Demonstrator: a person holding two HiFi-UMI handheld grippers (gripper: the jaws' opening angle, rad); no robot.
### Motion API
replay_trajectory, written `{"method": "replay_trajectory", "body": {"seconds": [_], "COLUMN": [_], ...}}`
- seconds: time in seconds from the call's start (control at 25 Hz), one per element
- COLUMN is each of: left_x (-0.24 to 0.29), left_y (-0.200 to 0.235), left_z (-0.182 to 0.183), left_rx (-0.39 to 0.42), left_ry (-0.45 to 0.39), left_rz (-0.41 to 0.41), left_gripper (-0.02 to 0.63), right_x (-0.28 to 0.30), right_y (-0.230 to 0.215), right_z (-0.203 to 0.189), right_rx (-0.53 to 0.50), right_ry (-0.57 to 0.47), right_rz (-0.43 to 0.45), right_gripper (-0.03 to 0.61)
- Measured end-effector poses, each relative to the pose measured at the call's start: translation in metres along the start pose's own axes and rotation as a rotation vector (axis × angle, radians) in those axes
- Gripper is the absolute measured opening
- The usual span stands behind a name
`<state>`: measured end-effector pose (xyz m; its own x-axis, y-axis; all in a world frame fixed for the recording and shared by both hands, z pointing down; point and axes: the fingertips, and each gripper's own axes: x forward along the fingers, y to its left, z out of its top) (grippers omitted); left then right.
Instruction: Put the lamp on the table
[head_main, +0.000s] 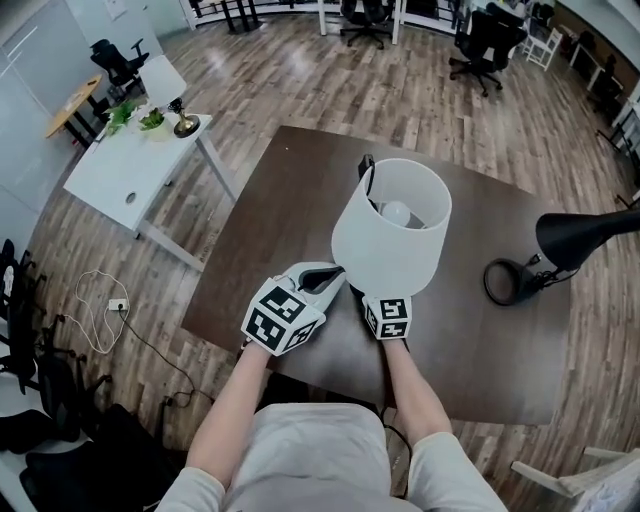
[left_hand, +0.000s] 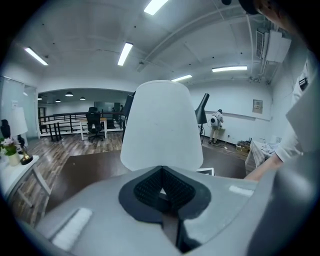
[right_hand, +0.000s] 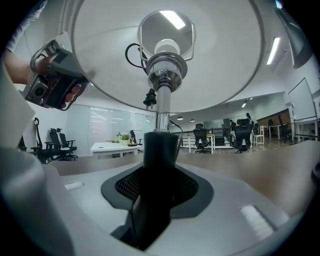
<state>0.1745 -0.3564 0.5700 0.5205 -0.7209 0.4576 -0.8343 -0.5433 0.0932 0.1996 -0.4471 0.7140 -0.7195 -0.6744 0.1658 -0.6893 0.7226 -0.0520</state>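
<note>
The right gripper (right_hand: 158, 196) is clenched on the black lower stem (right_hand: 161, 150) of the lamp (head_main: 390, 235). It holds the lamp upright over the middle of the dark brown table (head_main: 270, 230). From the right gripper view the chrome neck rises to the bulb (right_hand: 166, 47) inside the white shade (right_hand: 227, 65). The head view looks down on the shade, which hides the lamp's foot, so it cannot be told whether the lamp rests on the tabletop. The left gripper (left_hand: 162, 192) sits just left of the stem on the near side, its jaws closed together on nothing, with the shade right in front of it. At the table's right edge stands a black desk lamp (head_main: 572, 238). Far left on the wood floor is a white table (head_main: 125, 175) carrying plants (head_main: 140, 118).
</note>
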Motion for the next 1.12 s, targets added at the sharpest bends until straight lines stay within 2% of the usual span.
{"method": "replay_trajectory", "body": {"seconds": [0.4,0.72,1.12], "left_x": [0.002,-0.003,-0.009], "left_y": [0.002,0.004,0.008], "left_z": [-0.012,-0.019,-0.025], "left_rx": [-0.009,-0.027,0.007], "left_ry": [-0.001,-0.035,-0.069], "left_rz": [0.009,-0.018,-0.049], "left_gripper": [0.001,0.001,0.001], "right_x": [0.005,0.006,0.010], "right_y": [-0.003,0.002,0.005], "right_z": [-0.012,-0.007,-0.008], "right_rx": [-0.027,-0.043,-0.056], "right_ry": [0.008,-0.017,-0.008], "right_rz": [0.003,-0.027,-0.073], "right_gripper": [0.166,0.166,0.169]}}
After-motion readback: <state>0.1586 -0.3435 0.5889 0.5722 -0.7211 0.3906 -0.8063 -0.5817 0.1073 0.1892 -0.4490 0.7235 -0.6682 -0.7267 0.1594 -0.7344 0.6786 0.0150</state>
